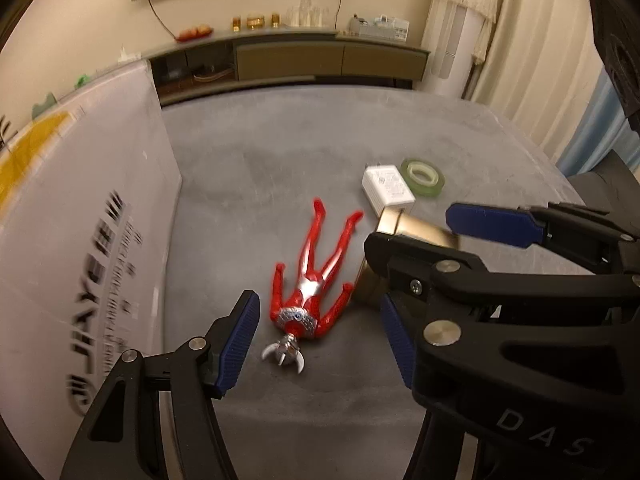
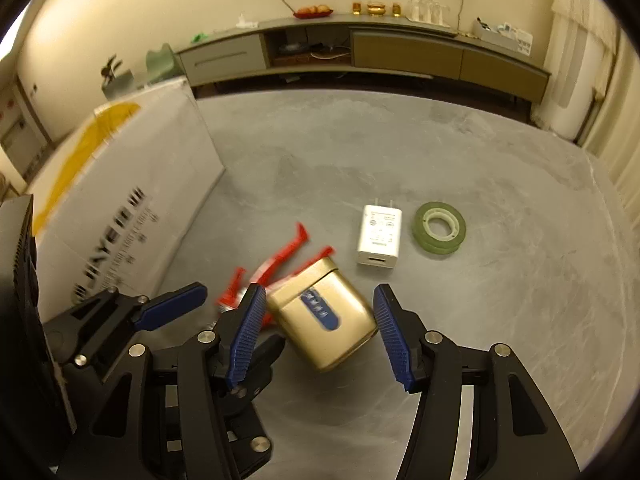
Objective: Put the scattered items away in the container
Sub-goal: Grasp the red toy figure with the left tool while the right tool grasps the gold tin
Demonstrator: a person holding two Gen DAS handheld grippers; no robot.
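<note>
grey tabletop (image 2: 500,300) carries all the scattered bits, with a big white container (image 2: 132,200), black lettering and a yellow patch on its side, standing along the left edge. both claws hang low over the table, close enough to overlap. the left gripper (image 1: 320,344) has its blue ribbed pads spread wide apart and holds nothing; a red and silver toy figure (image 1: 312,276) lies flat on its back between those pads, horned head nearest the camera, legs pointing away, not touched by either pad as far as i can see. the right gripper (image 2: 318,334) is also spread, its two blue pads on either side of a gold tin (image 2: 324,312) with a blue label; the tin sits tilted and a bit blurred, and i cannot tell for sure whether the left pad is brushing it, though the right pad stands clear of it. the tin lies just beside the figure's legs, covering part of them in the right wrist view. further back rest a white charger (image 2: 379,236), prongs pointing away, and just to its right a green tape roll (image 2: 439,229) lying flat; the two are near each other but not touching. all four things sit outside the container. beyond the table runs a long low cabinet (image 2: 400,52) against the wall, with glasses and small gold jars on top, and pale curtains (image 1: 520,40) hang at the right.
</note>
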